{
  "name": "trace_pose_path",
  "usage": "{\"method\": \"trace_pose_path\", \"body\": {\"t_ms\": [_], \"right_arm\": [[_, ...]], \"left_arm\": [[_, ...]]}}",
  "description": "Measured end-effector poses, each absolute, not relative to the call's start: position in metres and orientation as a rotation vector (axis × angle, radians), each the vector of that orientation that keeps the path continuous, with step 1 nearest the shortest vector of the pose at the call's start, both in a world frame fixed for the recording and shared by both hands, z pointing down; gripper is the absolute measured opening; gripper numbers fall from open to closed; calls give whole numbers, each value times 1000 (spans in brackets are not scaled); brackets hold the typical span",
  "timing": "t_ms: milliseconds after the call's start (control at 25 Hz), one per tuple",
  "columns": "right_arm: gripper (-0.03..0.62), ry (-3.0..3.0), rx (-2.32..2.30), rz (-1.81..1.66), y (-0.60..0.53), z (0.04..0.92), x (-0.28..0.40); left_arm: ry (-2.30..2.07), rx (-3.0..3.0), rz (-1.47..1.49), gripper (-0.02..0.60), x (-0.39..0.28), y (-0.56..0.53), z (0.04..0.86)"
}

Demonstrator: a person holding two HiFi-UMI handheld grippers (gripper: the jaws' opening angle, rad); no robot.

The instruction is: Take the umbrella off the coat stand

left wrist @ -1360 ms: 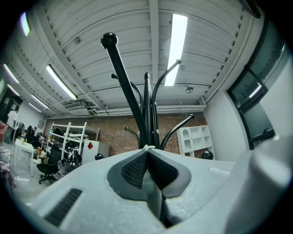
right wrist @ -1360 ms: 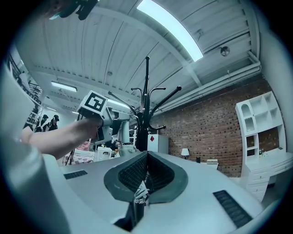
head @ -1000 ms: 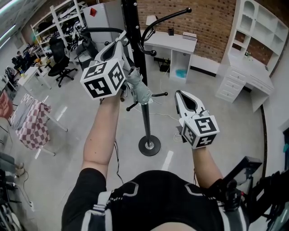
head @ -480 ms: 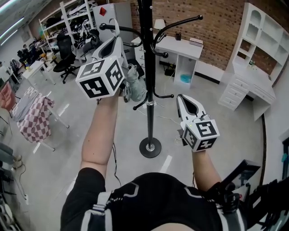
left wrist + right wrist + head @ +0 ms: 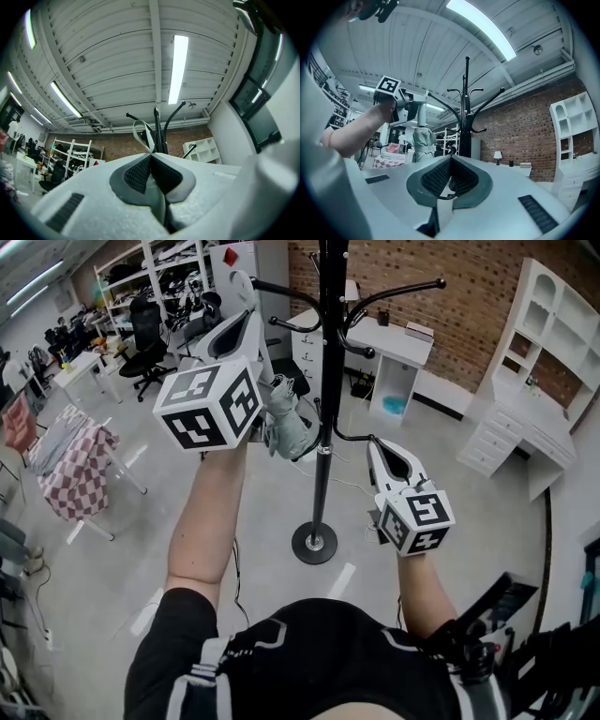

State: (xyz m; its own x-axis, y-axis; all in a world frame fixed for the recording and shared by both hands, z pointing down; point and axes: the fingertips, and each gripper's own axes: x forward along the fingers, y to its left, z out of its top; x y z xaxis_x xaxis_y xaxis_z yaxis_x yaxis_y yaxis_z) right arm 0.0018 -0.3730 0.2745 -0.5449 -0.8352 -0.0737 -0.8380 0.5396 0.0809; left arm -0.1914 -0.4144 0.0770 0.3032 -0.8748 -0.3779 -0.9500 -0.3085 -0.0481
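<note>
The black coat stand (image 5: 325,399) rises in front of me, its round base (image 5: 314,542) on the floor. A folded grey umbrella (image 5: 287,424) hangs just left of the pole. Its pale strap loop (image 5: 141,133) sticks out of my left gripper (image 5: 251,309), which is raised and shut on the strap. Whether the loop still sits over a hook I cannot tell. In the right gripper view the umbrella (image 5: 423,142) dangles under the left gripper (image 5: 406,105), left of the stand (image 5: 466,108). My right gripper (image 5: 379,448) is lower, right of the pole, shut on nothing.
A white desk (image 5: 398,338) and a white shelf-and-drawer unit (image 5: 534,381) stand against the brick wall. On the left are a drying rack with checked cloth (image 5: 66,470), office chairs (image 5: 148,343) and metal shelving (image 5: 183,277). The stand's hooks (image 5: 398,292) reach out sideways.
My left gripper has risen and drawn the umbrella leftward, from against the pole to beside it. The right gripper has shifted only slightly.
</note>
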Motion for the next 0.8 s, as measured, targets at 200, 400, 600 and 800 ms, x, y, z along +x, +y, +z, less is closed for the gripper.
{"method": "trace_pose_path", "body": {"t_ms": [200,400,600,800], "right_arm": [[0,2730,-1486,157,-371,275,1],[0,2730,-1500,160,-364,281,-11],[0,2726,-1523,177,-358,280,-14],[0,2667,-1582,183,-356,275,-7]], "left_arm": [[1613,-2339,399,14,-183,-405,78],[1553,-2384,407,14,-187,-386,94],[1453,-2454,455,14,-181,-359,102],[1355,-2502,500,13,-174,-335,112]]}}
